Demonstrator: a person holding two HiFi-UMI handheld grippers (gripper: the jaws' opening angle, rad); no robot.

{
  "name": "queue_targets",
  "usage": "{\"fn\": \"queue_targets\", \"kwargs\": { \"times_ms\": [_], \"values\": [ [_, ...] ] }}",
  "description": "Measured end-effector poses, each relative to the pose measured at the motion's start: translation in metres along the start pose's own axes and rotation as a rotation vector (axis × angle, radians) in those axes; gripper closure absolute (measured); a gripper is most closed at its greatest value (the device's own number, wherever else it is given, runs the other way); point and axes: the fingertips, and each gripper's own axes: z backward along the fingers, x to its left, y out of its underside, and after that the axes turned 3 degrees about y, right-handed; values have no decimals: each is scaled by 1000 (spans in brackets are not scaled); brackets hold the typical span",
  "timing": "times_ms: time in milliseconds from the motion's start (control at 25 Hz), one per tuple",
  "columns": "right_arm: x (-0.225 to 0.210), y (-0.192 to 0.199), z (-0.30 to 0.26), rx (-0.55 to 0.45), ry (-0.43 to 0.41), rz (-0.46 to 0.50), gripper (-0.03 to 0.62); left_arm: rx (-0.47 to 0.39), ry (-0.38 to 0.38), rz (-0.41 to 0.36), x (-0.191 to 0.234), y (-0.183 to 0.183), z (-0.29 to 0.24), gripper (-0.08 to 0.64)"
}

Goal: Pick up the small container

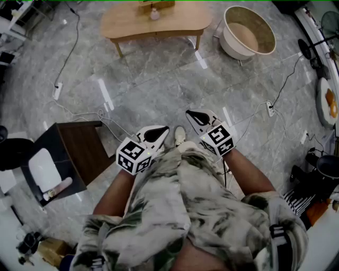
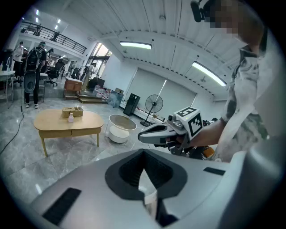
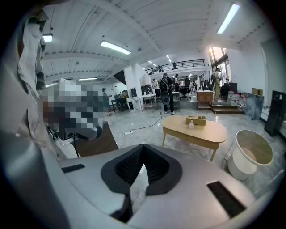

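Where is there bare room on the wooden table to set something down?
The table is bare at both ends, left and right of the box and bottle, which sit mid-length toward its far edge. The strip in front of the bottle is free too. The crowded part is the floor by the dark stand, where cables lie coiled.

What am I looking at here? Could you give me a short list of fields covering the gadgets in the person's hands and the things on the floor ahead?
Left gripper: fingers together, empty, held near the body
Right gripper: fingers together, empty, held near the body
Wooden table: ahead across the floor
On the table: small bottle beside a wooden box
White tub: on the floor right of the table
Dark side table: at the person's left
Task progress: bottle untouched
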Motion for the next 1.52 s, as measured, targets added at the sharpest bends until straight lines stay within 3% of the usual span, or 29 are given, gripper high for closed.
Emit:
{"fn": "queue_targets", "kwargs": {
  "times_ms": [520, 640, 880, 1160, 1520],
  "values": [
    [-83, -11, -5, -74, -33, 91, 572, 7, -39, -4, 9, -34, -64, 538],
    [-94, -17, -11, -87, -33, 84, 499, 2, -44, -1, 14, -43, -67, 538],
    [-112, -24, -35, -94, 0, 66, 449, -4, -31, 7, 31, -49, -71, 538],
    [-131, -46, -89, -55, 54, 49, 433, -30, 8, -5, 93, -72, -61, 538],
    [-156, -111, -179, -44, 131, 33, 443, -19, 78, -36, 201, -117, -30, 538]
  ]
}}
